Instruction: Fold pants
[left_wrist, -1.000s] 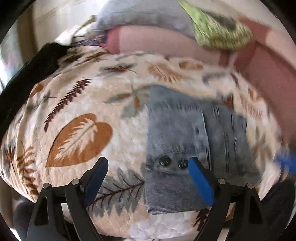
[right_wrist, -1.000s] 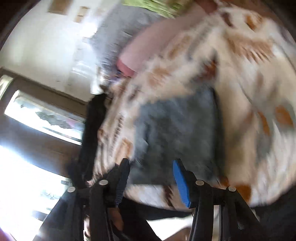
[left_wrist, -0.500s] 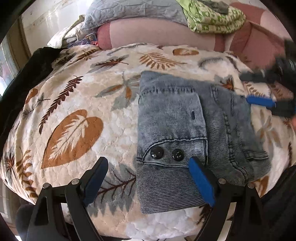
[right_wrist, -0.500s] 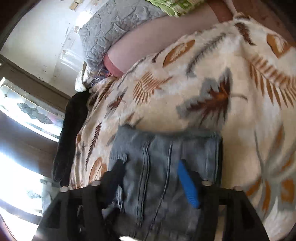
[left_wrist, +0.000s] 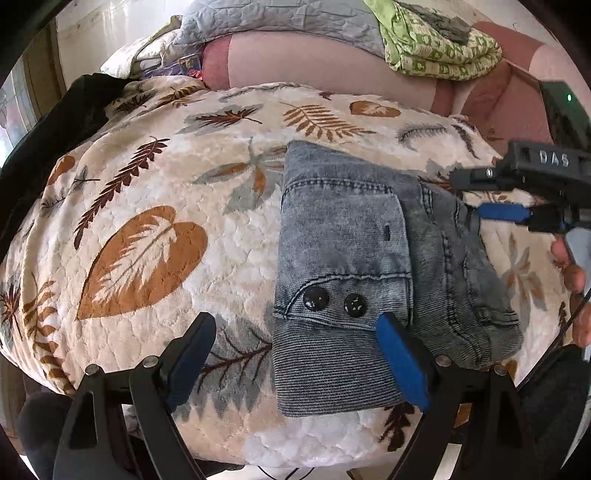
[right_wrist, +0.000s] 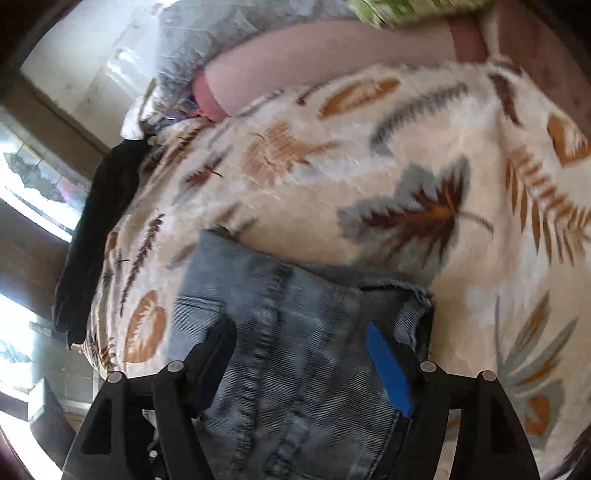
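Folded denim pants lying on the leaf-print blanket, both grippers hovering open over them.

The pants (left_wrist: 354, 266) are sitting as a compact folded bundle toward the near right edge of the blanket (left_wrist: 147, 206), waistband and two dark buttons (left_wrist: 334, 301) facing the near edge, one folded panel lying on top of the rest. The left gripper (left_wrist: 295, 354) is hanging just above the ribbed waistband end with its jaws spread wide and holding nothing. The right gripper (right_wrist: 306, 354) is standing over the bundle's right side, jaws likewise apart and empty. The fold is looking nearly finished. The risk from here: a pad catching the loose top panel or frayed hem could be dragging the layers askew, and a nudge could be sliding the bundle off the near edge. A pink cushion (left_wrist: 314, 62) and green cloth (left_wrist: 436, 48) are lying along the far edge, a black garment (left_wrist: 55, 125) at the left edge.
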